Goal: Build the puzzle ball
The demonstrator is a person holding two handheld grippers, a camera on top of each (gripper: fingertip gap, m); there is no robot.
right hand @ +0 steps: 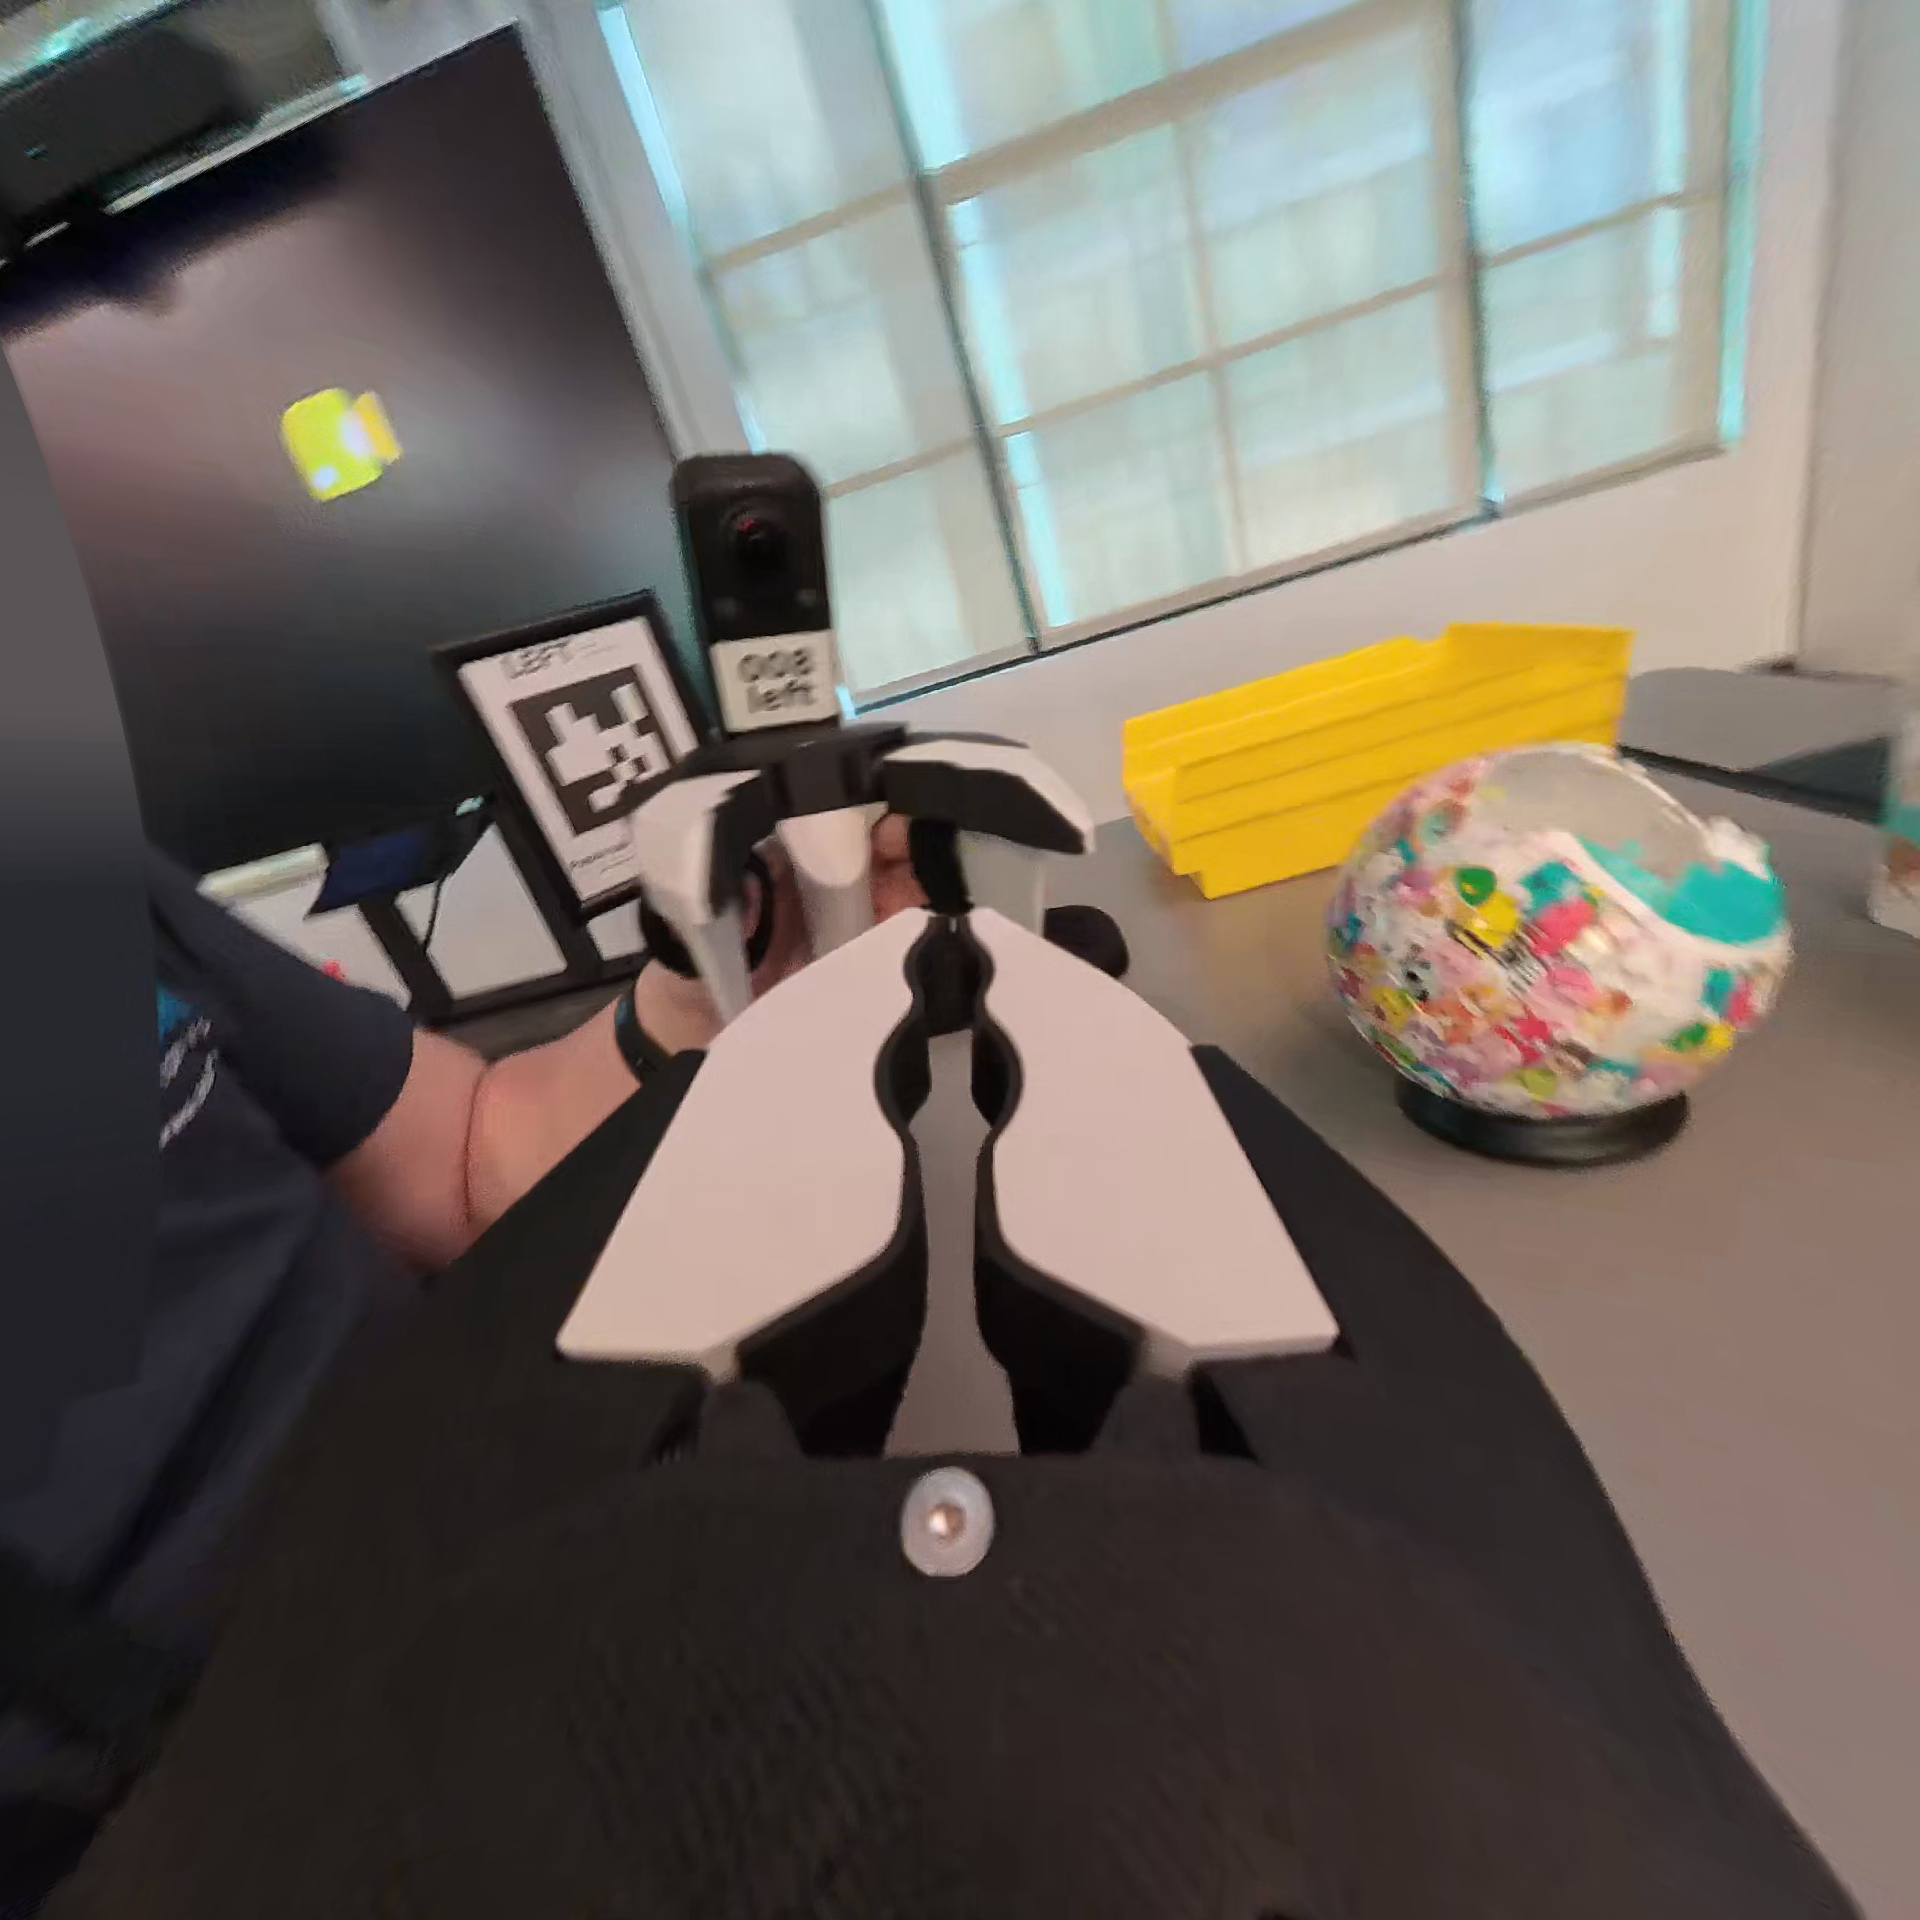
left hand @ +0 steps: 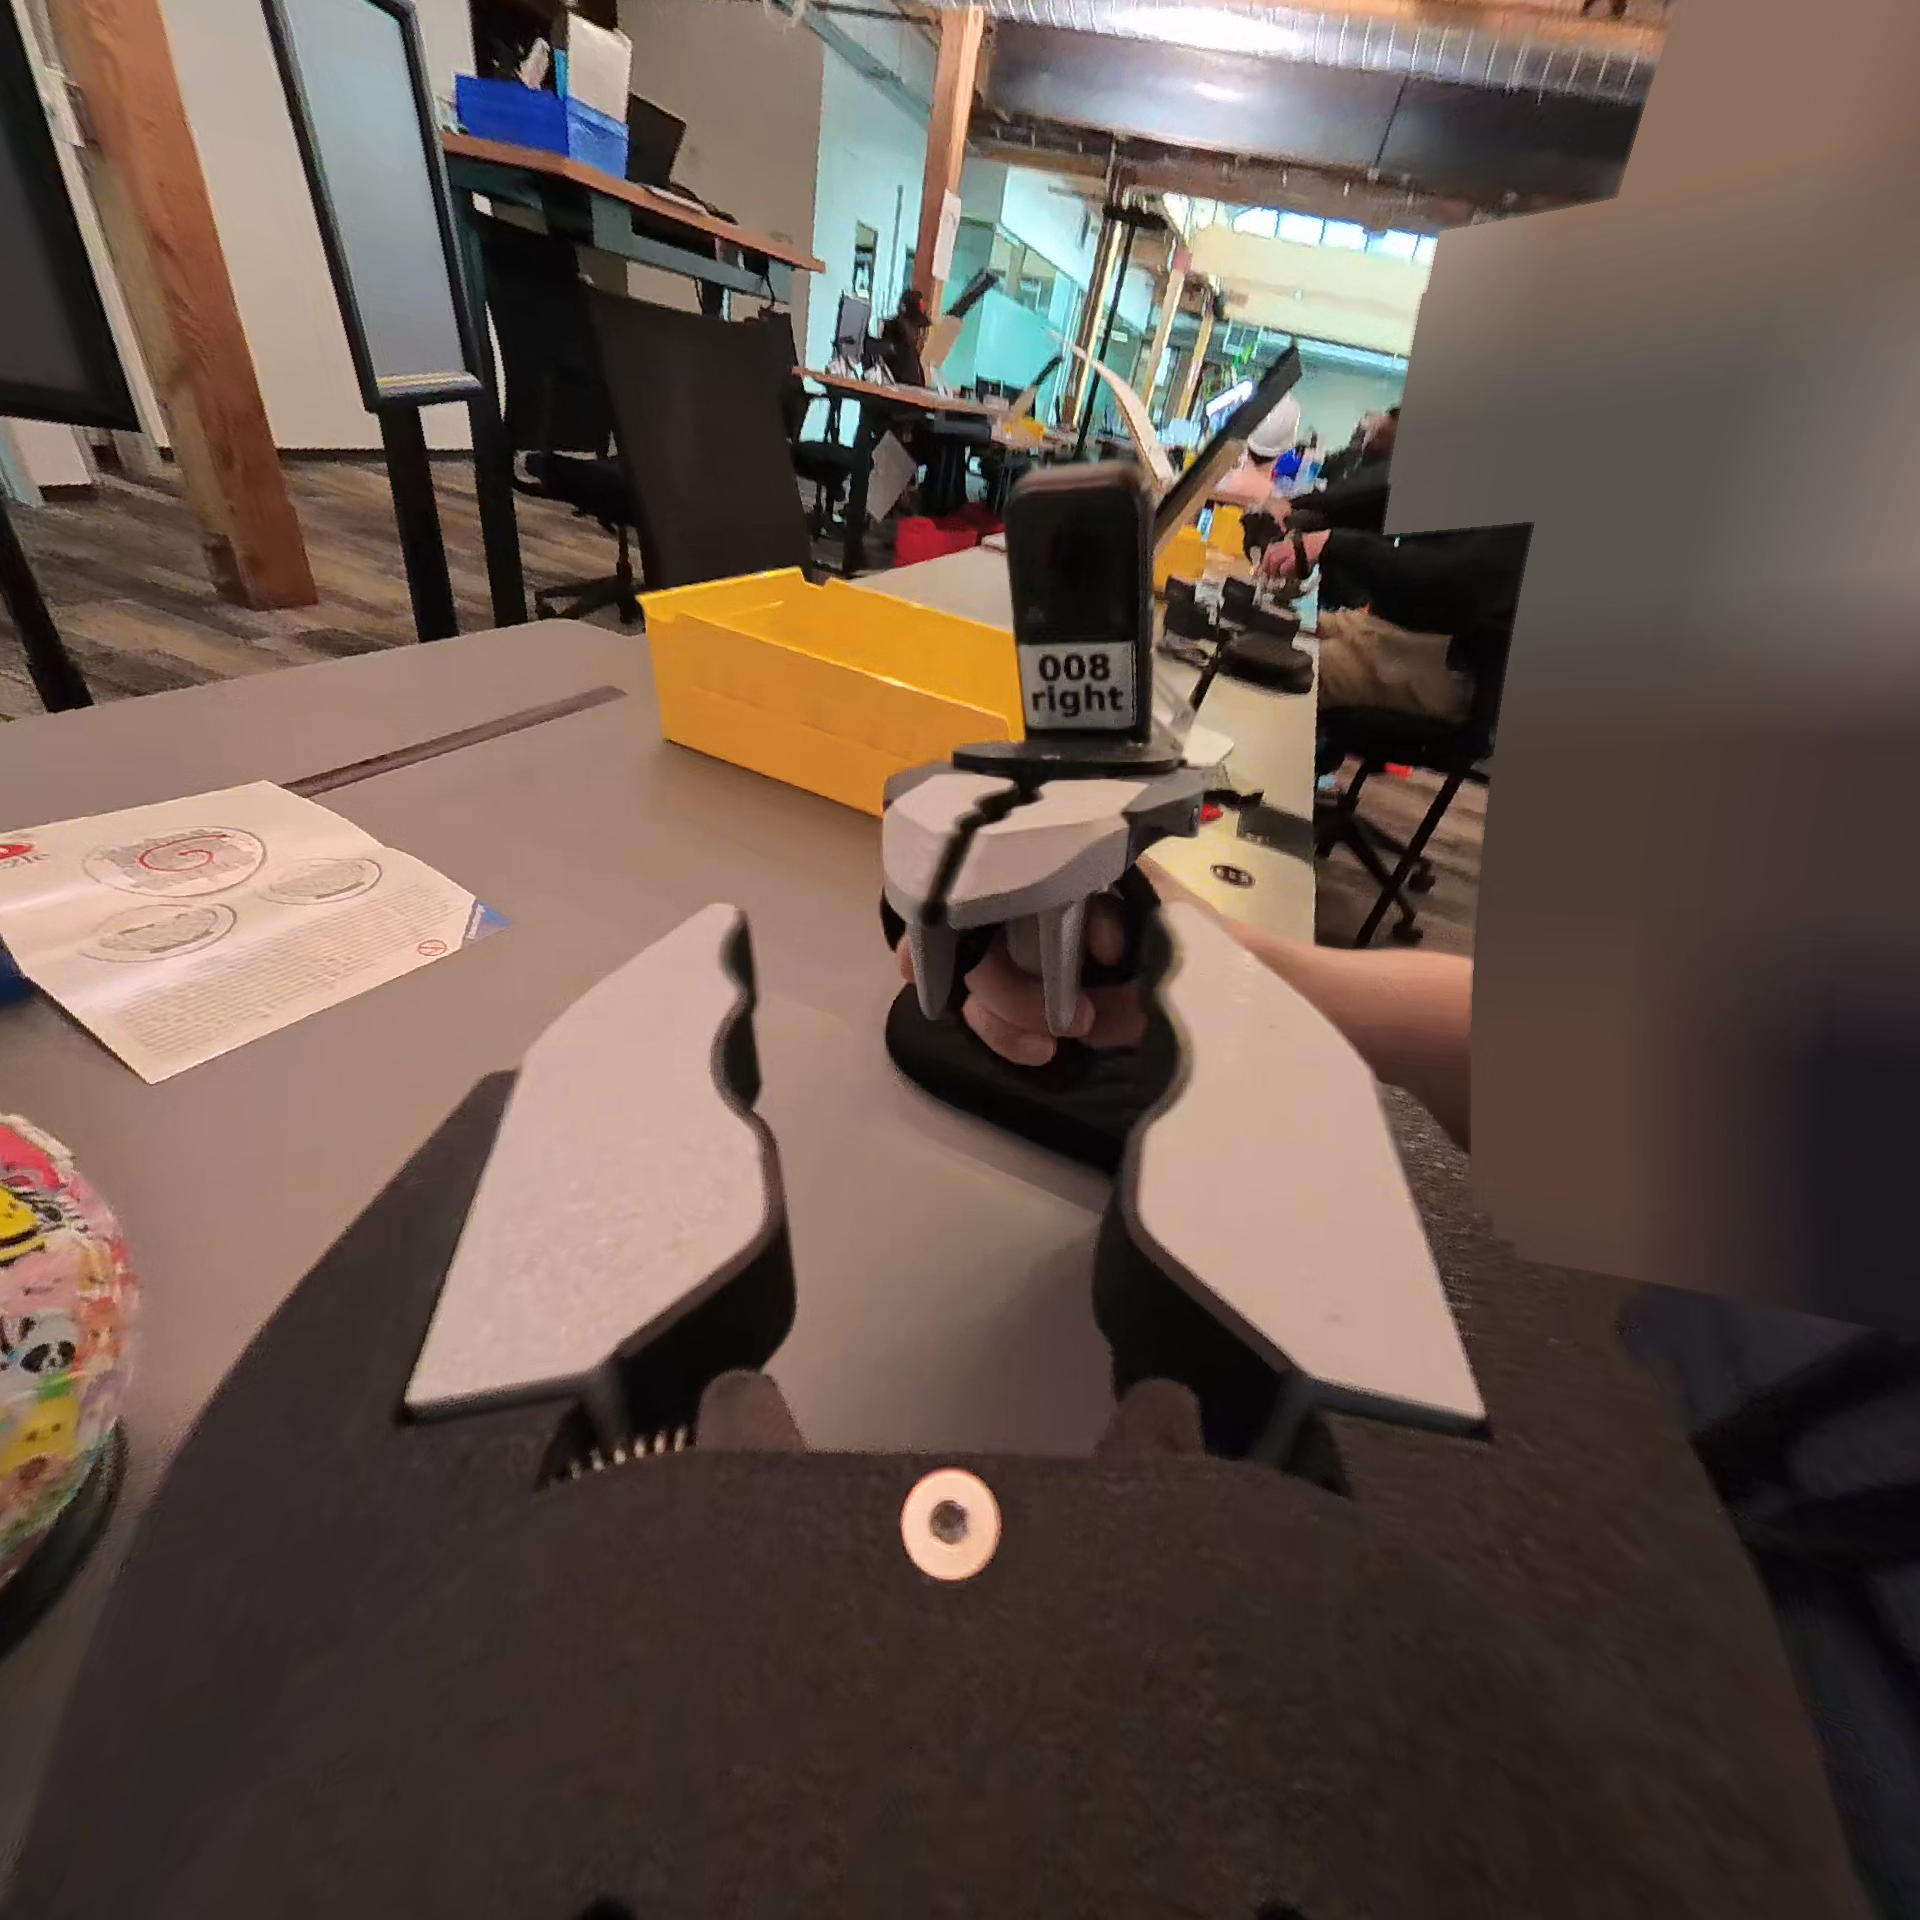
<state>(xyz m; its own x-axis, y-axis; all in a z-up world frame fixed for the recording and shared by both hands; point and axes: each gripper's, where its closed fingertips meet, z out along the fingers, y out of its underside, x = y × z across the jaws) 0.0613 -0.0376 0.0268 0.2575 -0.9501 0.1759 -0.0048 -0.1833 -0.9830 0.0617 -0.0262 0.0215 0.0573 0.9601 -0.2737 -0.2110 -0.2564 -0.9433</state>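
Observation:
The puzzle ball (right hand: 1558,956), covered in many-coloured pictures, sits on a black round stand (right hand: 1538,1135) on the grey table, with a gap in its shell at the top. Its edge shows at the far left of the left wrist view (left hand: 52,1340). My left gripper (left hand: 956,925) is open and empty above the table. My right gripper (right hand: 951,920) is shut with its tips touching, and nothing shows between them. The two grippers face each other: the right gripper (left hand: 935,914) shows ahead of the left, and the left gripper (right hand: 852,914) ahead of the right. The ball lies to the right of the right gripper.
A yellow bin (left hand: 831,675) stands at the back of the table, behind the ball in the right wrist view (right hand: 1371,748). A folded instruction sheet (left hand: 229,914) lies on the left. A framed marker sign (right hand: 592,748) and a dark screen (right hand: 312,520) stand beyond the table edge. Between my left fingertips and the puzzle ball (right hand: 1558,956) there is roughly 15 cm.

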